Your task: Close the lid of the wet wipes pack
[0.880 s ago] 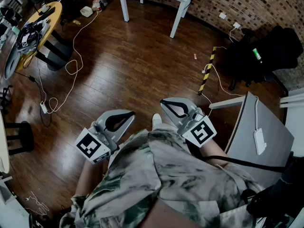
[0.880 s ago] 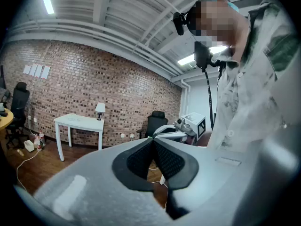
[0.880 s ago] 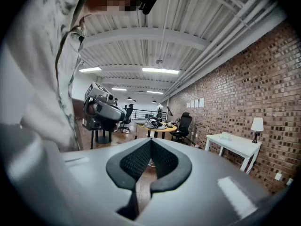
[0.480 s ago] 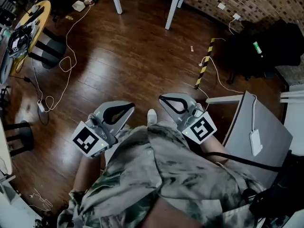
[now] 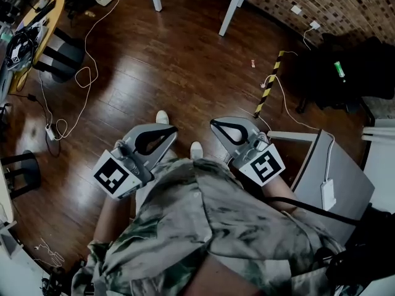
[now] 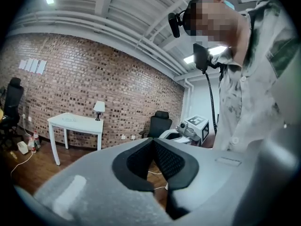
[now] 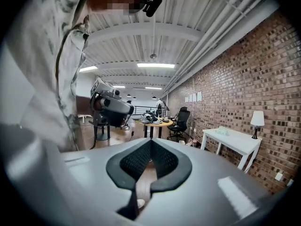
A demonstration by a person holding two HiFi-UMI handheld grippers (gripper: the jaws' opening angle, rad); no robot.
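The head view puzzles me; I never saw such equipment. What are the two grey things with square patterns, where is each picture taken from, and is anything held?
No robot: a person wears a head camera looking down past the shirt to the wooden floor. Each hand holds a claw tool; the patterned cubes are part of them. The left claw and right claw each carry a camera looking along its jaws, giving the other two pictures. Both claws are shut and empty. At the right, a grey table bears a white device. No wipes pack shows.
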